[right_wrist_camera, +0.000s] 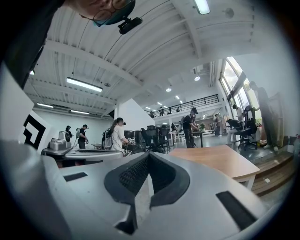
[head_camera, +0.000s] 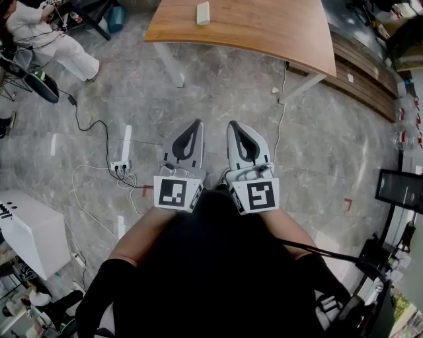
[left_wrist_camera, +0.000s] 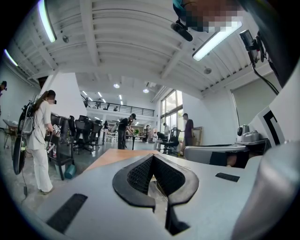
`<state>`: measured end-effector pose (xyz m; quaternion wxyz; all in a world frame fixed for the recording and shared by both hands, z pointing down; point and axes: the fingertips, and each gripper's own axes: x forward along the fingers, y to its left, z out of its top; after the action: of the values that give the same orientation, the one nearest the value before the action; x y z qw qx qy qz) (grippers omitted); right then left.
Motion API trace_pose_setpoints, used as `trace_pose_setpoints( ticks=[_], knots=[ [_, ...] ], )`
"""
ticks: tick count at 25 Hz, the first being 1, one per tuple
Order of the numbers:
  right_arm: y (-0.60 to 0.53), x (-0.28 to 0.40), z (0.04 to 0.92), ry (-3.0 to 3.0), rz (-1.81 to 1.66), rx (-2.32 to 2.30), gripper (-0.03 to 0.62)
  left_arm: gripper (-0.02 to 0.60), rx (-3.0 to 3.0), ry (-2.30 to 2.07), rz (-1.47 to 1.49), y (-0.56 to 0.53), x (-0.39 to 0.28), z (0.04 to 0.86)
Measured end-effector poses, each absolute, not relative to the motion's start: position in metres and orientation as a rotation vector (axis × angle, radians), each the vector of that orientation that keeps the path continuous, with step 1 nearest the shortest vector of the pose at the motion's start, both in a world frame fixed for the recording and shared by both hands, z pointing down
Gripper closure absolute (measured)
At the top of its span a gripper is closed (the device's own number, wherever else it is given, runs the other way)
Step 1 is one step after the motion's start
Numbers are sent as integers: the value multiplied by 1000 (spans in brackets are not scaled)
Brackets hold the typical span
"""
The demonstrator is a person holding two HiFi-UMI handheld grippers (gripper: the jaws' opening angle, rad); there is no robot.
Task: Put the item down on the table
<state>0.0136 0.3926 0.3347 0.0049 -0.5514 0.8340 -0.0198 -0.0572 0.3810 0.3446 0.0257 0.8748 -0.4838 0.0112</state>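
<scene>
A small white block (head_camera: 203,13) lies on the far side of the wooden table (head_camera: 264,33), well ahead of both grippers. My left gripper (head_camera: 197,124) and right gripper (head_camera: 233,125) are held side by side close to the person's body, above the stone floor and short of the table. Both are shut, tips together, with nothing between the jaws. In the left gripper view the left gripper (left_wrist_camera: 152,156) points up across the room, the table's top (left_wrist_camera: 112,157) just beyond it. In the right gripper view the right gripper (right_wrist_camera: 149,154) is likewise empty, with the table (right_wrist_camera: 220,161) to its right.
A power strip with trailing cables (head_camera: 120,166) lies on the floor at the left, near a white box (head_camera: 26,231). A seated person (head_camera: 46,39) is at the far left. A wooden step (head_camera: 370,79) and a monitor (head_camera: 400,190) are at the right.
</scene>
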Motion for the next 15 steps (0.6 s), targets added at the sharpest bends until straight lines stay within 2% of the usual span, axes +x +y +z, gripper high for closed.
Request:
trace_pose_setpoints(
  ticks=[4,15],
  knots=[
    [386,26,340,2613,-179,-1657,582,578,2693,-1514,53,374,-50,348],
    [332,57,351,2646,-191,-1665,582,578,2634,-1608,81,332,-31,358]
  ],
)
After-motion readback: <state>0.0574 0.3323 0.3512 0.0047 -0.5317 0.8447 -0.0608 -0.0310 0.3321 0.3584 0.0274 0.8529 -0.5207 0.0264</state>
